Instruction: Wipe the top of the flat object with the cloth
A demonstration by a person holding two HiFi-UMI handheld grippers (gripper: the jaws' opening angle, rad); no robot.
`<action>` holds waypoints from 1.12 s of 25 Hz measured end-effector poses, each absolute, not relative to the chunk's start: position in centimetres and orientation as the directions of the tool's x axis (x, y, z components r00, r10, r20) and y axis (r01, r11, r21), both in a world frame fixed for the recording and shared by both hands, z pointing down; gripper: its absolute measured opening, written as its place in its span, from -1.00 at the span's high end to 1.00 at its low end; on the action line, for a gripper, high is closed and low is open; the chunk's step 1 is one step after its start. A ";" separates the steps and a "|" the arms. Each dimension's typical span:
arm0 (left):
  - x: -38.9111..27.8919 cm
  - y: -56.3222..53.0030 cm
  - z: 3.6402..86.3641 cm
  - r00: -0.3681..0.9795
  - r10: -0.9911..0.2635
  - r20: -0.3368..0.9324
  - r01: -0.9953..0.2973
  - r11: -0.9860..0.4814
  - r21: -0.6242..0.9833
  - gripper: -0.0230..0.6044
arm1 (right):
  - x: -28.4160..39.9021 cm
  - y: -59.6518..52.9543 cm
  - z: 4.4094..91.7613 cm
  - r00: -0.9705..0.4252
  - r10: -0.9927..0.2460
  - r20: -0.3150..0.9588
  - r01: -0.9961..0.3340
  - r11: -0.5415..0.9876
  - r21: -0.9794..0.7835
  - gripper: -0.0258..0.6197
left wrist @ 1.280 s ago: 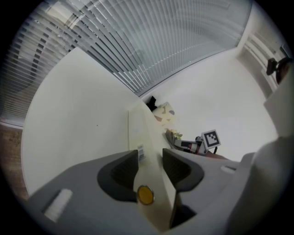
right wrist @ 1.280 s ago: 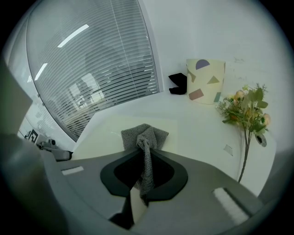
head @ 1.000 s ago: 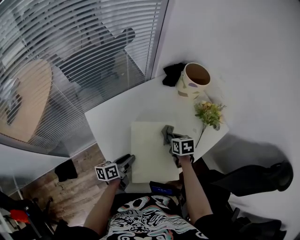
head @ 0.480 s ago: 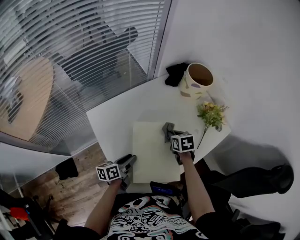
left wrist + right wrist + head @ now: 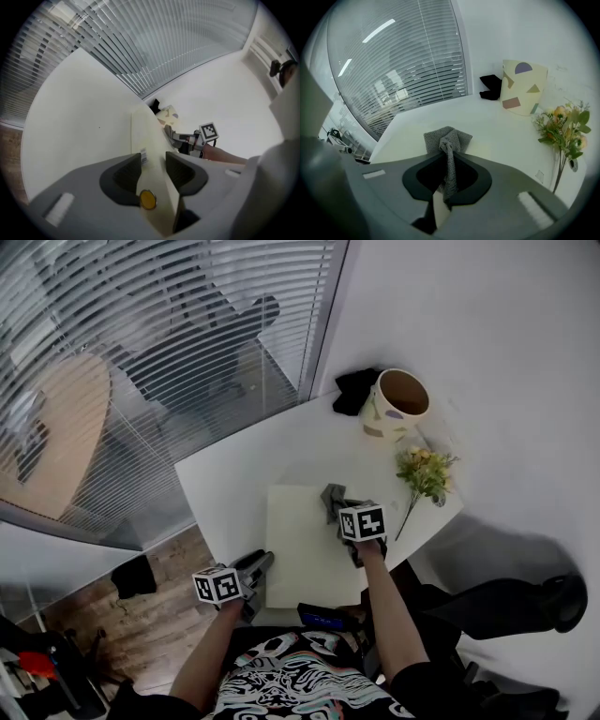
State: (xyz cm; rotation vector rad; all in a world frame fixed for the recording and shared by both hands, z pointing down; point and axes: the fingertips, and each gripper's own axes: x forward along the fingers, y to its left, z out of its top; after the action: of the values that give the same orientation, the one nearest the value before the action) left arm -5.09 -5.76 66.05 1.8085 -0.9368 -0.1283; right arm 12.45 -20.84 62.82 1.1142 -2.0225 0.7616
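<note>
A flat cream board [image 5: 305, 545] lies on the white table [image 5: 234, 484], close to its near edge. My left gripper [image 5: 258, 566] is shut on the board's near left edge; in the left gripper view the board [image 5: 144, 133] runs out from between the jaws [image 5: 153, 161]. My right gripper [image 5: 341, 514] is shut on a grey knitted cloth [image 5: 331, 500]. The cloth rests on the board's far right part. In the right gripper view the cloth [image 5: 447, 139] hangs bunched out of the gripper [image 5: 448, 161], spread on the board ahead.
A cream pot with coloured shapes [image 5: 398, 401] and a black crumpled item [image 5: 354, 390] stand at the table's far corner by the wall. A small flower bunch [image 5: 422, 471] lies to the right of the board. Window blinds run along the left side.
My right gripper has slid the cloth a little toward the board's far edge. The left gripper keeps its hold and has not moved.
</note>
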 end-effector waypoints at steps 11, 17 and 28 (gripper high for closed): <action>-5.1 -5.8 66.1 0.685 -0.648 0.333 -0.539 -0.143 0.830 0.23 | 10.6 -21.2 62.9 -0.406 -0.441 0.800 -0.854 0.496 -0.160 0.87; -5.2 -5.7 66.1 0.682 -0.651 0.332 -0.541 -0.143 0.829 0.23 | 9.1 -20.8 62.9 -0.423 -0.429 0.798 -0.839 0.517 -0.166 0.86; -5.1 -5.7 66.0 0.678 -0.654 0.335 -0.546 -0.143 0.825 0.23 | 7.8 -20.1 62.8 -0.429 -0.431 0.794 -0.823 0.550 -0.146 0.87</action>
State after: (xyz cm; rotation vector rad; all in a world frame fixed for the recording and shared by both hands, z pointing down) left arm -5.15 -5.74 66.00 1.8088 -0.9535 -0.1245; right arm 7.77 -20.08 62.82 1.0058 -2.0612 0.6916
